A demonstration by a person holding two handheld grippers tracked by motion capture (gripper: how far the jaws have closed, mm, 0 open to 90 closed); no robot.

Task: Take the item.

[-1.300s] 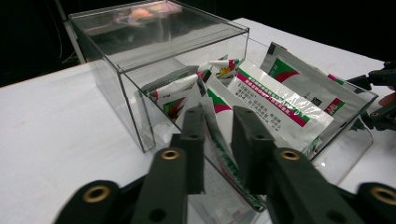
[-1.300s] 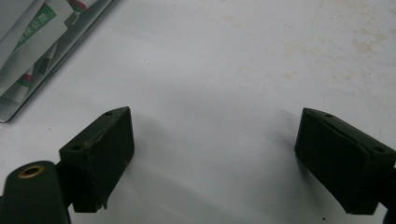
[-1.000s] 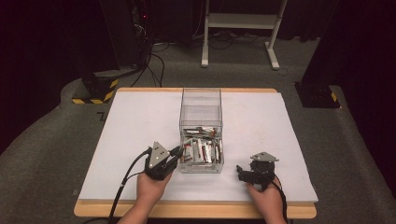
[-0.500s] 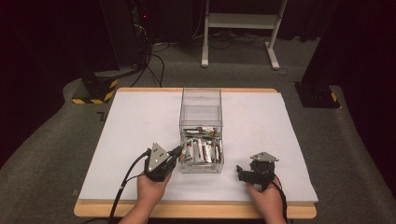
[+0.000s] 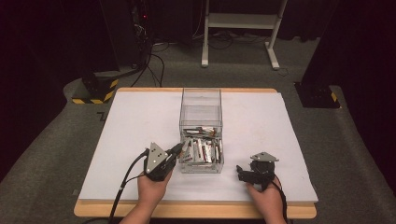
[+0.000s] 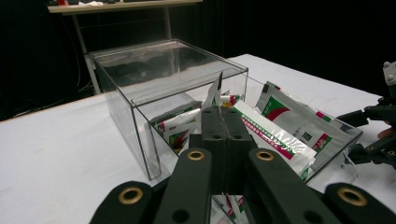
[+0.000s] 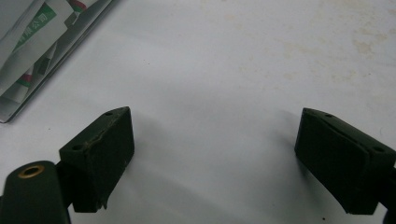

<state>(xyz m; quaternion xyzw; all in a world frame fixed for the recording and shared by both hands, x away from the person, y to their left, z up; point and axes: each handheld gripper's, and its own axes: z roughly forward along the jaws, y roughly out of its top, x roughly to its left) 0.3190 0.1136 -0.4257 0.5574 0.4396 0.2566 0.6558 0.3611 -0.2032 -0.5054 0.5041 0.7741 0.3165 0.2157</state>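
Note:
A clear plastic box (image 5: 201,100) stands mid-table, and its near, open part holds several white sachets (image 5: 201,150) printed in green and red. My left gripper (image 5: 180,148) reaches into that part from the box's left corner. In the left gripper view its jaws (image 6: 223,112) are pressed together, with the thin edge of one white sachet (image 6: 217,89) standing up between the tips. My right gripper (image 5: 240,171) rests on the table right of the box and points left. Its jaws (image 7: 212,154) stand wide apart over bare white tabletop.
The white tabletop (image 5: 140,121) stretches left, right and behind the box. In the right gripper view the box corner with sachets (image 7: 28,42) lies at the upper left. Beyond the table's far edge are a white stand (image 5: 238,28) and dark equipment with cables.
The left gripper's tips have nudged slightly toward the sachets in the box. The right gripper has stayed where it was.

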